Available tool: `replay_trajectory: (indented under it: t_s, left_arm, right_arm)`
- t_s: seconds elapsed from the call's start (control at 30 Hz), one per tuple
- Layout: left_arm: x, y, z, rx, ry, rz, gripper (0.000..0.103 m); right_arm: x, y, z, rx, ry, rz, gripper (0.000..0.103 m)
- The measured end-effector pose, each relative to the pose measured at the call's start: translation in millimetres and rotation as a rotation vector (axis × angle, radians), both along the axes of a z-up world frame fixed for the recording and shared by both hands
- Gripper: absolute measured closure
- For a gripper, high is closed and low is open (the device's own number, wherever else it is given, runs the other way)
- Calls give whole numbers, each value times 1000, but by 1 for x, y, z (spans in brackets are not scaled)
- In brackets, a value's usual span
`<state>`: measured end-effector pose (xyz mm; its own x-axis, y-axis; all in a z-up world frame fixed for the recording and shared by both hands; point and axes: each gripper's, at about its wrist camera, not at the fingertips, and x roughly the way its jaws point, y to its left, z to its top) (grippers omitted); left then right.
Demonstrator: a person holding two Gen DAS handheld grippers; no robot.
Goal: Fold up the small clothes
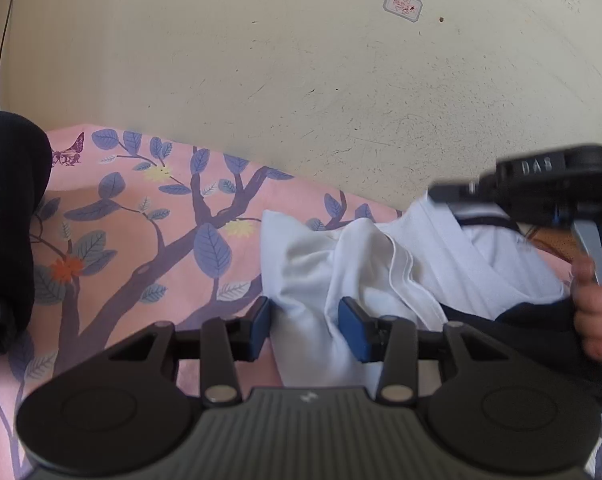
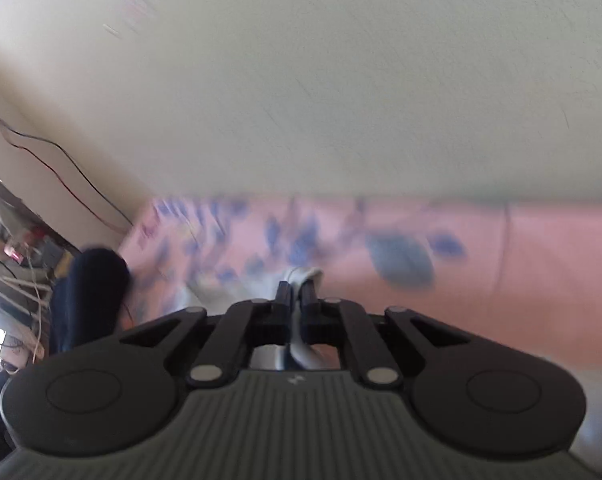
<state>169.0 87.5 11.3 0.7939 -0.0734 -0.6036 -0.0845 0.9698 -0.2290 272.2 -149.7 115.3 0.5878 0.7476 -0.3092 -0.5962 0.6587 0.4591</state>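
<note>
A small white garment (image 1: 321,264) with dark navy trim lies crumpled on a pink flowered bed sheet (image 1: 141,240). My left gripper (image 1: 307,328) stands low over its near edge, blue pads apart, with a fold of the white cloth lying between them. In the left wrist view my right gripper (image 1: 437,194) reaches in from the right, held by a hand (image 1: 593,312), its tip at the garment's far upper edge. In the blurred right wrist view the right gripper (image 2: 297,294) is shut on a bunch of the white cloth (image 2: 301,276).
A cream wall (image 1: 301,60) rises right behind the bed. A dark knitted sleeve (image 1: 9,220) fills the left edge, and shows again as a dark sleeve (image 2: 93,292) at the left. Cables and clutter (image 2: 21,248) sit beyond the bed's left end.
</note>
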Motion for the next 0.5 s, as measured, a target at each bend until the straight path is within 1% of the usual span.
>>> replay_trajectory:
  t_s: [0.03,0.07,0.1,0.13,0.17,0.2,0.23,0.27,0.3,0.33,0.37,0.4,0.43,0.5]
  left_arm:
    - [0,0,0,-2,0,0,65]
    - [0,1,0,-6,-1,1,65]
    - [0,1,0,-8,-1,0,65]
    - [0,1,0,-9,-1,1,65]
    - [0,1,0,-9,0,2,64]
    - [0,1,0,-7,0,2,64]
    - [0,0,0,-4,1,2,64]
    - [0,-1,0,2,2,4,64]
    - [-1,-2,0,8,2,5,64]
    - [-1,-3,0,12,3,5,64]
    - [0,-3,0,13,3,3,64]
    - [0,-3,0,12,3,2,64]
    - [0,-3,0,12,3,2,64]
    - [0,-1,0,10,2,-2,64]
  right_arm:
    - [-6,8,7,-65,-105,-44,97]
    - [-8,17,10,-158,-166,-104,97]
    - [-6,22,10,-218,-174,-139,92]
    - [-2,19,11,-223,-146,-146,92]
    - [1,7,14,-176,-118,-133,92]
    - [1,-9,19,-132,-106,-139,89]
    - [-1,-24,24,-115,-107,-162,84]
    - [-3,-42,29,-127,-109,-188,81]
    - [-5,-56,30,-155,-103,-209,73]
    - [-8,-68,30,-190,-93,-226,61]
    - [-9,-80,26,-236,-76,-235,54]
    - [-11,-87,21,-280,-63,-240,43]
    - [-11,-93,12,-336,-53,-244,39]
    - [-16,-98,-4,-423,-37,-247,38]
